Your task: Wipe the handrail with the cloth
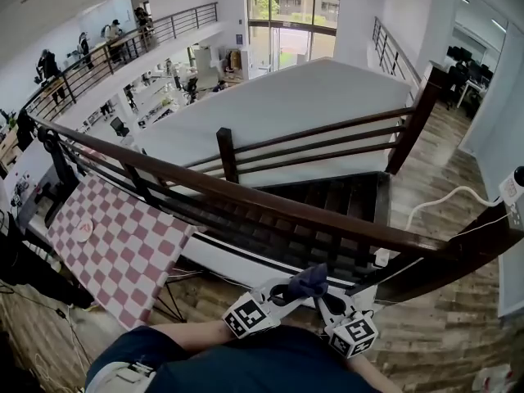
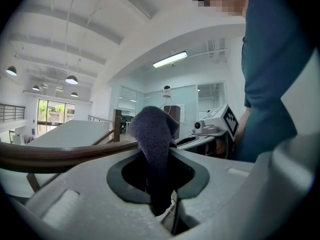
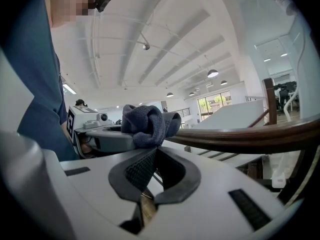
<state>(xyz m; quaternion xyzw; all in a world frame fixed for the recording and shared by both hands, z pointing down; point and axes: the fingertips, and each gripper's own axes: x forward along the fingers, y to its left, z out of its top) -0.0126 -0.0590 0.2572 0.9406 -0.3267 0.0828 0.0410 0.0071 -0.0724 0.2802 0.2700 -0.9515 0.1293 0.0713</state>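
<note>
One cloth (image 1: 307,282): dark blue-grey and bunched, held up between the two grippers close to the person's chest.
Left gripper (image 2: 156,156): jaws closed on the cloth. A fold of it runs down between the dark pads, and the rest bulges above the tips.
Right gripper (image 3: 156,150): jaw tips drawn together under the bundle, nipping its lower edge. Behind the tips the pads bow apart around a bare gap.
Both grippers: their tips nearly meet at the cloth, and their marker cubes point back toward the person, one on each side.
Handrail (image 1: 246,193): dark brown wood, crossing the head view from upper left to lower right. The cloth sits on its near side, below the top, and is apart from it in that view.
Person (image 1: 246,363): dark blue top, bare forearms reaching to the grippers.
Stairs (image 1: 327,207): dark treads dropping away beyond the rail.
Chequered panel (image 1: 123,244): red and white, lying below the rail at lower left.
Cable (image 1: 446,196): white, curving over the wood floor (image 1: 434,334) at right.
</note>
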